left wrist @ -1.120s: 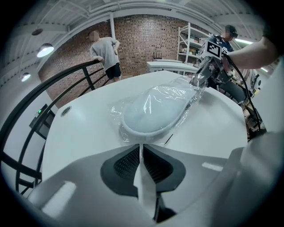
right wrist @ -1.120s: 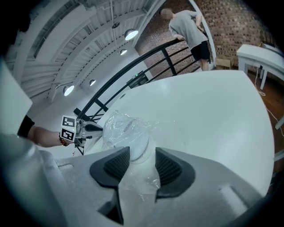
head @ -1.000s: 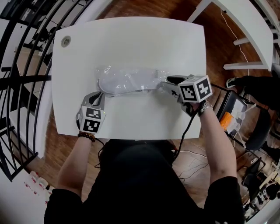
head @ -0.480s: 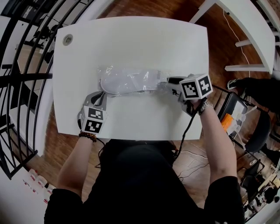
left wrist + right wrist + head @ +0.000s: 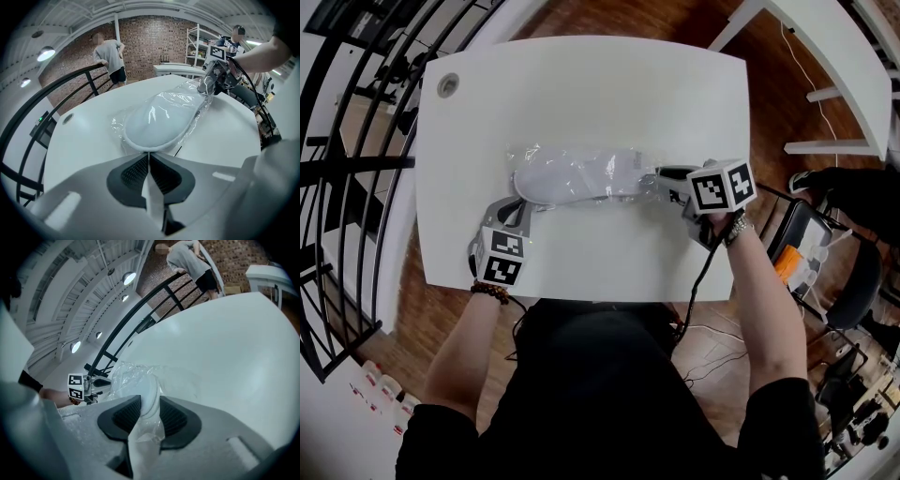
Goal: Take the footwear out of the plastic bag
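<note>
Now the right gripper [image 5: 662, 181] has just been closing on the slipper [image 5: 572, 173] through the bag [image 5: 528, 156]. The left gripper [image 5: 517, 202] still pinches the bag's edge. White table [image 5: 581, 84], brick wall [image 5: 150, 37] beyond.

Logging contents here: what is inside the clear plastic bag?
A white slipper shows through the plastic bag, lying flat. Whether a second slipper lies under it cannot be seen; the top one covers that spot.

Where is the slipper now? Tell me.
Head view: the slipper lies on the table inside the plastic bag, left end at the left gripper, right end between the jaws of the right gripper, which have just been closing on it.
</note>
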Available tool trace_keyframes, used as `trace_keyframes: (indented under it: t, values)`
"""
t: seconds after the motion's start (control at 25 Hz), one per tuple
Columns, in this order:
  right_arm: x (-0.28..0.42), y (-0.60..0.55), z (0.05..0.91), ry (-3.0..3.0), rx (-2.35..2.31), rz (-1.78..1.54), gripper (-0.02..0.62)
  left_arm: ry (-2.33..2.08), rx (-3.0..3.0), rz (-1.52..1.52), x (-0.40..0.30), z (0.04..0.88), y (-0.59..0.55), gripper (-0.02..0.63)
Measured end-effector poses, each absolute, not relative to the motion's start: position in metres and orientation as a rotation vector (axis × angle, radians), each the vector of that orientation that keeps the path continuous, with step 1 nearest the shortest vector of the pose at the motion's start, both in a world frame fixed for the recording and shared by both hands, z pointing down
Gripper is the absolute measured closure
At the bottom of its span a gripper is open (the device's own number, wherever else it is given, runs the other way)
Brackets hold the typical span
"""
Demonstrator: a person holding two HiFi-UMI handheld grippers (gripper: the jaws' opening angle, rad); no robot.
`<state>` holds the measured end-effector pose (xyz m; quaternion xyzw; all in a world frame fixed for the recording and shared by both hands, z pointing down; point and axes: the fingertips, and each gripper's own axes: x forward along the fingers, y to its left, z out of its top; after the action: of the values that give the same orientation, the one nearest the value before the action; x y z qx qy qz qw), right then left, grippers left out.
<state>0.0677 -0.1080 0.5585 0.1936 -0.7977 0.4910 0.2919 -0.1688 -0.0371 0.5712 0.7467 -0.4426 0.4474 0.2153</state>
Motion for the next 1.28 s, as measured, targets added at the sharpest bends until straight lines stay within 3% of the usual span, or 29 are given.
trace_keyframes:
  t: [0.28, 1.28]
  values:
    - [0.069, -0.109, 0.555, -2.139, 0.55, 1.261, 0.514, -1.226, 2.068, 1.249, -0.173, 0.571, -0.036, 0.589]
    - [0.117, -0.112, 0.544, -2.124, 0.691, 1.24, 0.523, -1.233, 2.022, 1.26, -0.18, 0.572, -0.037, 0.586]
